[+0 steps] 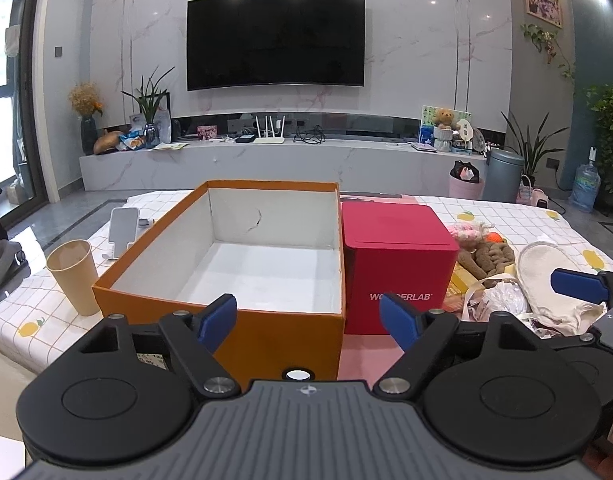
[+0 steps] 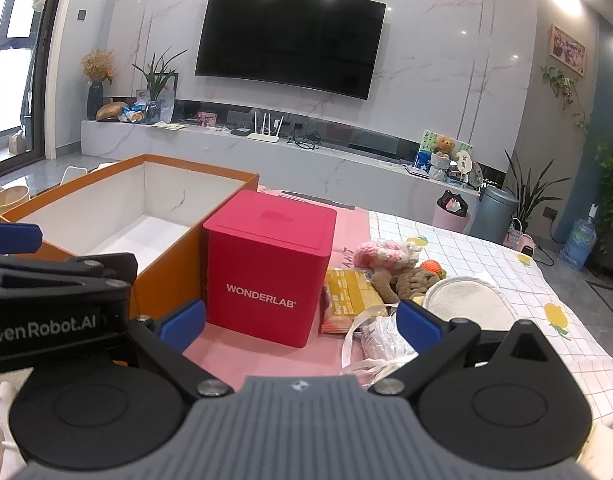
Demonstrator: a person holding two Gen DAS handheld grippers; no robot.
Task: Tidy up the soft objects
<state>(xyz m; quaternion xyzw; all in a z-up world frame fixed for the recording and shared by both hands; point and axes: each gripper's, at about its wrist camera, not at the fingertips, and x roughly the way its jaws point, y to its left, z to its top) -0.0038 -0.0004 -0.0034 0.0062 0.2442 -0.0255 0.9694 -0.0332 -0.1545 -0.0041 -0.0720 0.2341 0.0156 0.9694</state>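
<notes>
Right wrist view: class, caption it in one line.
Open hand-held gripper faces a red box beside an empty orange box and soft toys.

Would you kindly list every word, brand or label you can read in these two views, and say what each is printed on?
"WONDERLAB": white letters on the front of the red cube-shaped box.
"GenRobot.AI": white letters on the black body of the left gripper, seen from the right wrist view.
Print on the yellow snack packets beside the red box: too blurred to read.
</notes>
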